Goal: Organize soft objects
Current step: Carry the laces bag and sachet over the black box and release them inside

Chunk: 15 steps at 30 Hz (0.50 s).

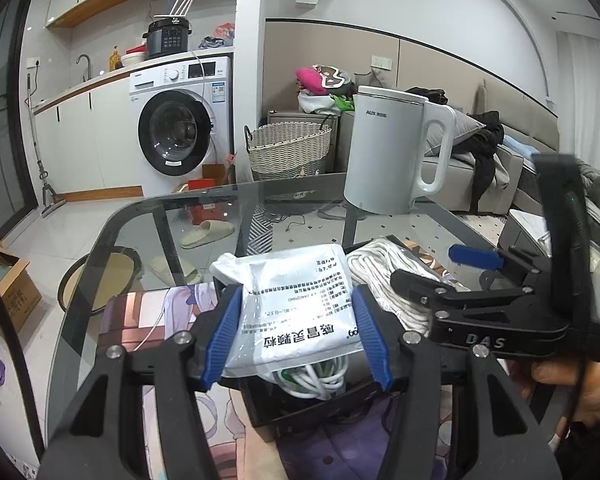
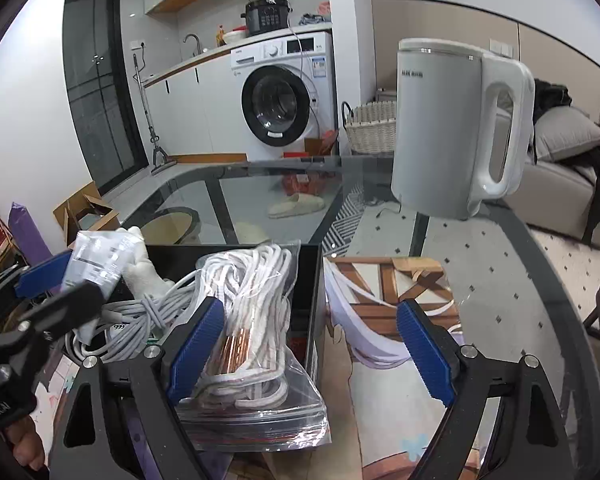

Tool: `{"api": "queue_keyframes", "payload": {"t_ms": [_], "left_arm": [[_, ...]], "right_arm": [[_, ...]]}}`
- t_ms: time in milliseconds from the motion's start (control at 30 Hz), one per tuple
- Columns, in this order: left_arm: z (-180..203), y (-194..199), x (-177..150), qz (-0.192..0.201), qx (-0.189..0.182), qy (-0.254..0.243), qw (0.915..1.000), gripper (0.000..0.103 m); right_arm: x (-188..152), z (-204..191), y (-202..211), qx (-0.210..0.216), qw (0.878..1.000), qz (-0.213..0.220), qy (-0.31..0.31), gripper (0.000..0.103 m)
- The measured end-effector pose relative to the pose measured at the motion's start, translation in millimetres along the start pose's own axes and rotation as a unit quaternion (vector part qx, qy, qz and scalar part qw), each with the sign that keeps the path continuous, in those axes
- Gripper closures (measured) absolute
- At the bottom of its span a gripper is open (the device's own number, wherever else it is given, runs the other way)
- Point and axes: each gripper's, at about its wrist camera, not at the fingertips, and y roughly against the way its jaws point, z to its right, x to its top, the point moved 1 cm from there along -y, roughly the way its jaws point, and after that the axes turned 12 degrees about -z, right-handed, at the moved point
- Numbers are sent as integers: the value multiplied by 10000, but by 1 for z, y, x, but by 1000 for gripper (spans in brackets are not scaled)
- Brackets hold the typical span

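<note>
While my left gripper [image 1: 296, 336] is clamped on the packet [image 1: 296, 300] over the box [image 2: 312, 300], my right gripper [image 2: 312, 348] sits with jaws apart, nothing pinched. The rope bag [image 2: 252, 320] leans half out over the box's near edge. If I drop the packet carelessly, I reckon that bag slides onto the table [image 2: 500, 280].

We are reading "AUX" in grey letters on the white kettle [image 1: 388, 148]. We are making out "DAS" embossed on the black body of the right claw [image 1: 475, 266]. The white packet [image 1: 296, 312] is showing upside-down Chinese print and "999"; its smaller lines are staying too fine to read.
</note>
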Motion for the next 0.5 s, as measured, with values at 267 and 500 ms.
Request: {"api": "queue_keyframes", "payload": {"t_ms": [267,500], "left_arm": [[7,-9,2,-93,108,-117,9998,46],[15,-21,-2,-303,323,-304,9986,31]], "right_arm": [[-4,6,30,147,9990,416,55,14],[-12,13,40,146,9988,455,66,14]]}}
